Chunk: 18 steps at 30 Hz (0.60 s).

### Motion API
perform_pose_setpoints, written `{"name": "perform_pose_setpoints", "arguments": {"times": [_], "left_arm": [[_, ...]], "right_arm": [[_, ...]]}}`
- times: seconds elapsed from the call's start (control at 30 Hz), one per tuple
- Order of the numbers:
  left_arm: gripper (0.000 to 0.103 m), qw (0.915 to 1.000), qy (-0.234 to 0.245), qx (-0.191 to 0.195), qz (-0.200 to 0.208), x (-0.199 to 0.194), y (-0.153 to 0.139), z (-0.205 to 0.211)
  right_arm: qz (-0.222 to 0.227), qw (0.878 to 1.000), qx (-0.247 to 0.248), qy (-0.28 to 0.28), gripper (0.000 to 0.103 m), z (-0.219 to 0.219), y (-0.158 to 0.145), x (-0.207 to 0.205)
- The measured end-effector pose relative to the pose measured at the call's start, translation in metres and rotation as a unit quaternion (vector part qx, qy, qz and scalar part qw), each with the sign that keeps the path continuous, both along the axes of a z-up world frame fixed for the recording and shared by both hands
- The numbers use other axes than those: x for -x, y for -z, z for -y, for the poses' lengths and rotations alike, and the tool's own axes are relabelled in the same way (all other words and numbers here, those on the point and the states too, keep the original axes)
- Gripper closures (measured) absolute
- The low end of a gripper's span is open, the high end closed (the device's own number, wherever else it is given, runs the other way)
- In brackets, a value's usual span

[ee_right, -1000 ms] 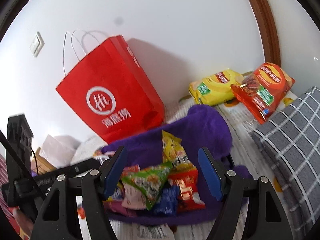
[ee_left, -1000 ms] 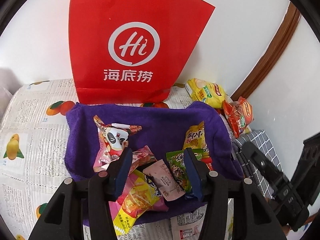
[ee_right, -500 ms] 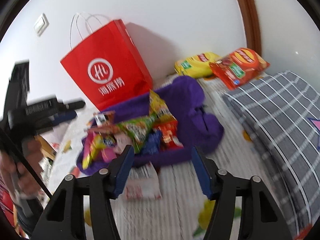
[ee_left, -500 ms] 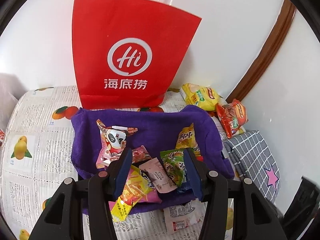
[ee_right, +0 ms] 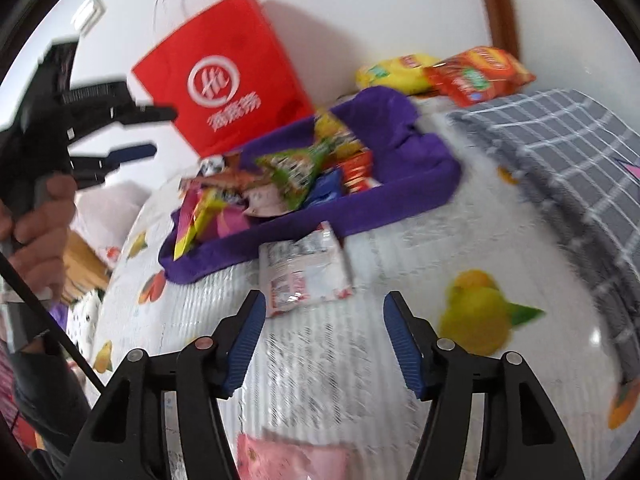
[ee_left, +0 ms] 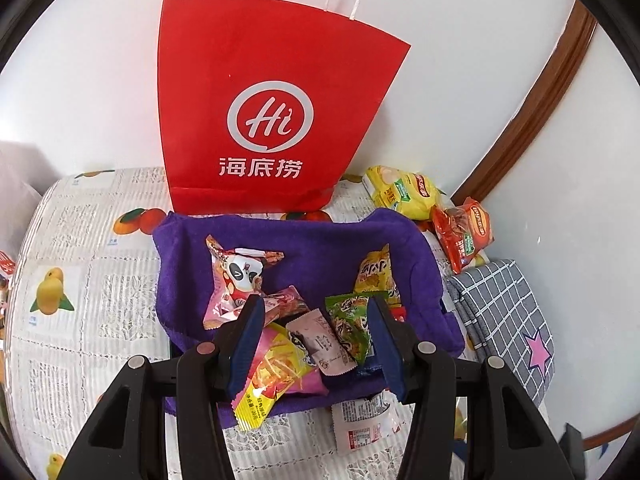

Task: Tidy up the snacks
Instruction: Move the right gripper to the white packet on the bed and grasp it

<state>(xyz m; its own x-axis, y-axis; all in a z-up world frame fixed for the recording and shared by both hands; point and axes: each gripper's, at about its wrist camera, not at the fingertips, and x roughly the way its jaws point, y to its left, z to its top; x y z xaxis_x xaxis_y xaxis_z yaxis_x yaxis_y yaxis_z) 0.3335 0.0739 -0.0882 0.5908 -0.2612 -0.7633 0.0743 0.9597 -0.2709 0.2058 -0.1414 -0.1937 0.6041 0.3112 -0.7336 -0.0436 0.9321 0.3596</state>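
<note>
Both tongs are standing apart with nothing between their pads. Left tongs [ee_left: 316,340] are hanging over the purple tray in the lower middle of the left view. Right tongs [ee_right: 324,340], low in the right view, have just been opening a bit wider, and they are pointing at bare cloth just below a white packet.

Going from big to small: the tabletop [ee_right: 400,360] is wearing a white cloth with fruit pictures. A red paper bag [ee_left: 272,100] is standing against the wall at the top. In front of it the purple tray [ee_left: 320,248] is holding a heap of small snack packs. Two chip bags, yellow [ee_left: 404,194] and orange [ee_left: 464,236], are lying at the upper right, apart from the tray. The white packet [ee_right: 300,272] is lying on the cloth, just touching the tray's near edge.

It looks like the loose snack is being fetched now. Next, the right tongs likely need to reach forward, close on the flat packet's edge, and lift it into the tray.
</note>
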Motion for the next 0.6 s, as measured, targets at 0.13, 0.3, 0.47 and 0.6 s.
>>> {"name": "perform_pose_setpoints", "arguments": {"times": [0.13,0.3,0.47,0.6], "left_arm": [[0.052,1.0000,0.006,-0.003,0.003,0.001,-0.001,0.002],[0.052,0.9999,0.009,-0.009,0.011,0.001,-0.002,0.002],[0.052,0.9998,0.000,-0.015,0.015,-0.001,-0.002,-0.001],[0.052,0.9996,0.000,-0.024,0.013,-0.003,0.002,0.003]], "right_arm": [[-0.016,0.999,0.044,-0.027,0.029,-0.028,0.009,-0.031],[-0.057,0.996,0.056,-0.045,0.027,-0.045,0.026,-0.060],[-0.073,0.991,0.109,-0.042,0.021,-0.061,0.037,-0.069],[-0.077,0.985,0.150,-0.046,0.019,-0.073,0.041,-0.072]]}}
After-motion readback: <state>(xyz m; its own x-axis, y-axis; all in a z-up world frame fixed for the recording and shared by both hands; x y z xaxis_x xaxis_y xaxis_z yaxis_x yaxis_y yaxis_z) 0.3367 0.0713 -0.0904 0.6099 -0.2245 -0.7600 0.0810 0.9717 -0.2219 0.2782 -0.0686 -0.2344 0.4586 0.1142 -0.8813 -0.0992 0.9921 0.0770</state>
